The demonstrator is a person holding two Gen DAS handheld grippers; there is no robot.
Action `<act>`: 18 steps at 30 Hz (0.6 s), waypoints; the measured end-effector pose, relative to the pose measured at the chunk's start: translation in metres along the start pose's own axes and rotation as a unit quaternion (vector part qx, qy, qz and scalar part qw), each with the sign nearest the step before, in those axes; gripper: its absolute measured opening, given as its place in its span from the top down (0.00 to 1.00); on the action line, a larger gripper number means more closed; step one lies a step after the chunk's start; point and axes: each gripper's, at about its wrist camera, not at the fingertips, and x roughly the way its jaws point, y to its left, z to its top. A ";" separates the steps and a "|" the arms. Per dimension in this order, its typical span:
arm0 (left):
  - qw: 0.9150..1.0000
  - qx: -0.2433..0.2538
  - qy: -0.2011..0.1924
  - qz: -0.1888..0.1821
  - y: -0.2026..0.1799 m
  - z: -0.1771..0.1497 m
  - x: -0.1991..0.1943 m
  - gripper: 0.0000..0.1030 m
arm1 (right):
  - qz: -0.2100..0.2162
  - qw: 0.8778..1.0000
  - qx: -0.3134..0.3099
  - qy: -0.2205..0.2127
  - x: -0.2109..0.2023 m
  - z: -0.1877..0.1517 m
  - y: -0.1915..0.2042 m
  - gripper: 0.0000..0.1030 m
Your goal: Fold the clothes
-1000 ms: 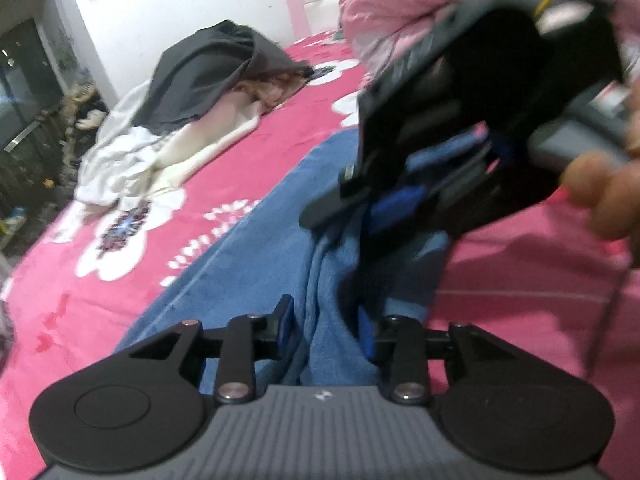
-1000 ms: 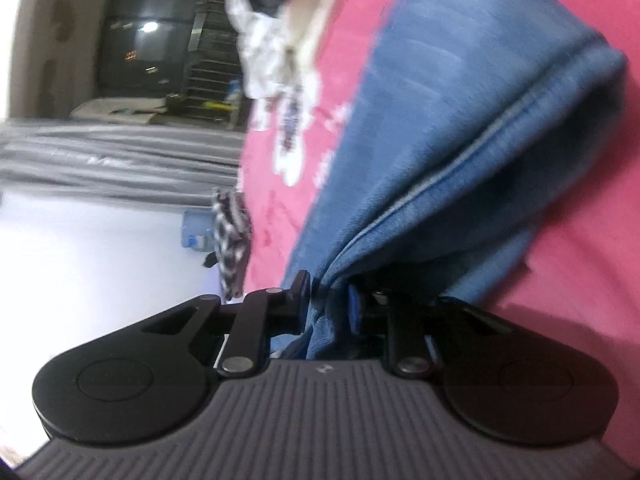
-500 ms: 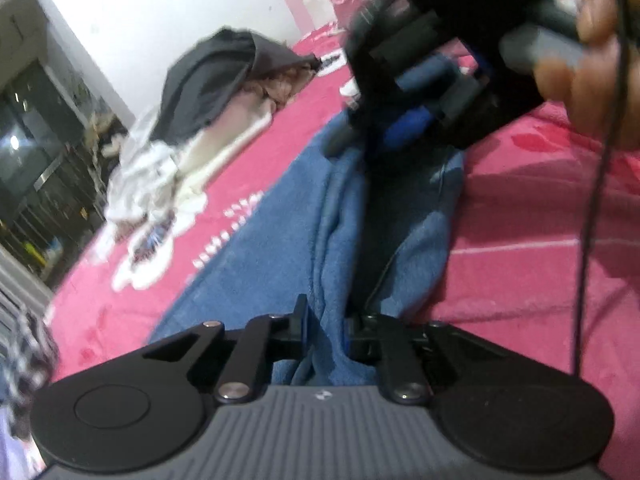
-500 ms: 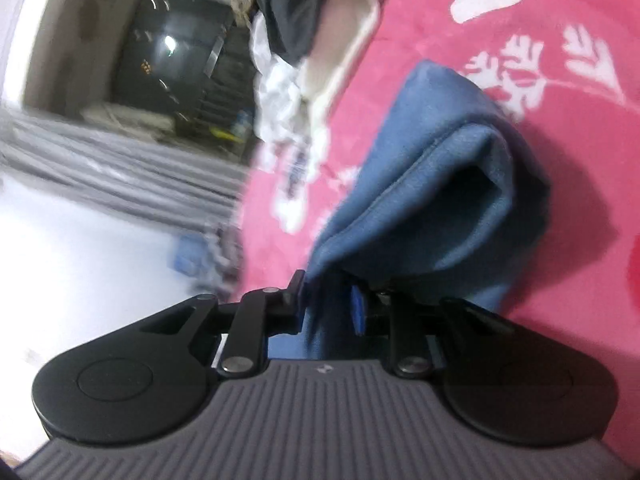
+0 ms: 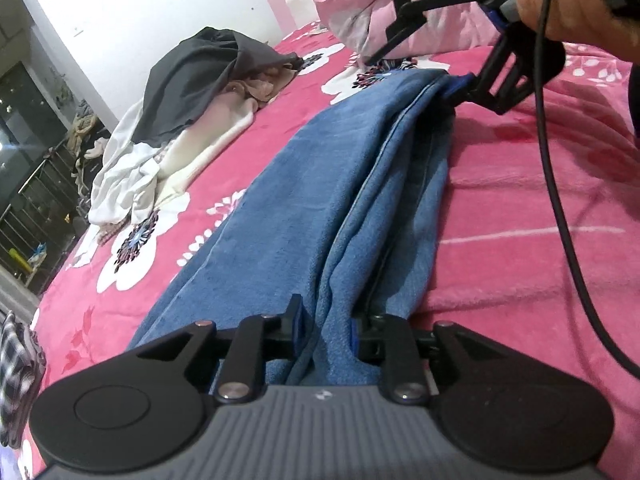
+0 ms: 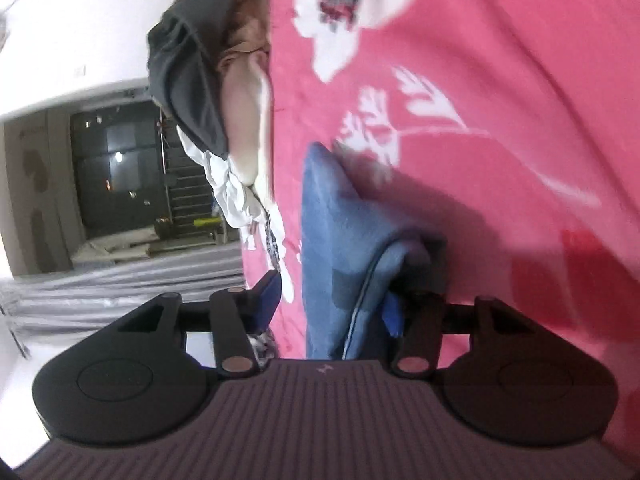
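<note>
A pair of blue jeans (image 5: pixel 320 184) lies folded lengthwise on the pink flowered bedspread (image 5: pixel 520 208). My left gripper (image 5: pixel 326 324) pinches the near end of the jeans; its jaws are easing open, but the denim still fills the gap. At the far end a hand holds my right gripper (image 5: pixel 418 74). In the right wrist view the right gripper (image 6: pixel 332 300) is opening. One of its pads (image 6: pixel 394 312) touches the jeans (image 6: pixel 336 220), while the other stands clear with bedspread showing in between.
A heap of dark grey (image 5: pixel 196 76) and white clothes (image 5: pixel 132 176) lies at the far left of the bed. A pink quilt (image 5: pixel 360 4) sits at the headboard. A black cable (image 5: pixel 556 184) hangs across the right. Checked cloth (image 5: pixel 16 356) lies at the bed's left edge.
The right gripper has moved away from the left one to the far end, drawing the jeans out long on the bed. Its jaws have spread and let the denim go.
</note>
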 end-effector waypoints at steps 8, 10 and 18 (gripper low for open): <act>0.999 -0.028 0.014 -0.041 0.016 0.002 -0.006 0.59 | -0.027 0.997 0.076 -0.022 -0.023 0.005 -0.030 0.35; 0.996 -0.055 0.021 -0.065 0.030 0.002 -0.009 0.51 | -0.045 0.998 0.029 -0.020 -0.035 -0.001 -0.012 0.30; 0.970 -0.192 0.021 -0.144 0.079 -0.017 -0.015 0.62 | -0.054 0.989 -0.056 0.125 -0.016 -0.065 -0.001 0.38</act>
